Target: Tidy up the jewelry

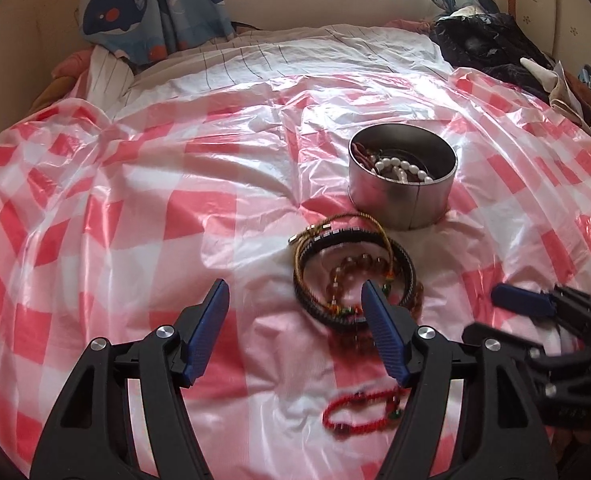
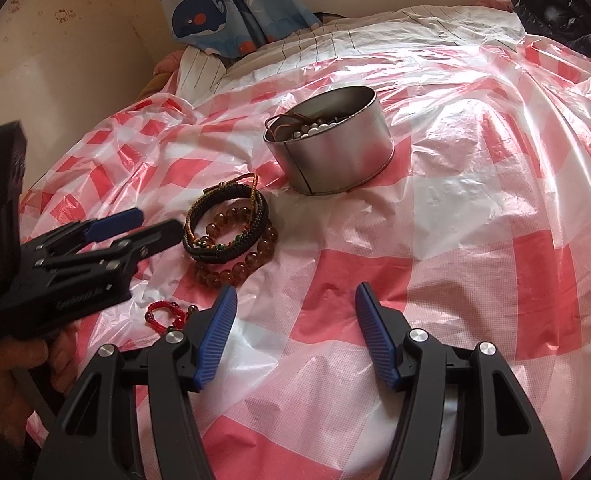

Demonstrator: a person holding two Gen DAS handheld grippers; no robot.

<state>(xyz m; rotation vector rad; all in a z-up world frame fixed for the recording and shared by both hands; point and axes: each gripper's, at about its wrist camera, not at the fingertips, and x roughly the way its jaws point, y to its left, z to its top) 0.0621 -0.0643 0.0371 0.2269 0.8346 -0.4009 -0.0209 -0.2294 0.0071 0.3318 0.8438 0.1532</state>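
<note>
Both claws stand with their blue pads well apart and nothing clamped between them. Left claw hangs above the red-and-white checked plastic sheet spread over the bed, tilted down; its right pad overlaps the near edge of the bracelet pile in the left wrist view, though whether it touches the beads cannot be told. From the right wrist view the same claw sits just beside the pile, its tips apart from it, with a hand gripping its handle. Right claw hovers over a bare stretch of the sheet, touching nothing, well apart from the jewelry.

In the pile, dark braided bands lie on a ring of amber-brown beads, about the middle of the bed. A red cord bracelet lies alone nearer the bed's near edge, between the left claw's pads in its own view but not touched. Just beyond the pile stands a round metal tin, open-topped, holding a white pearl bracelet and some darker pieces.
</note>
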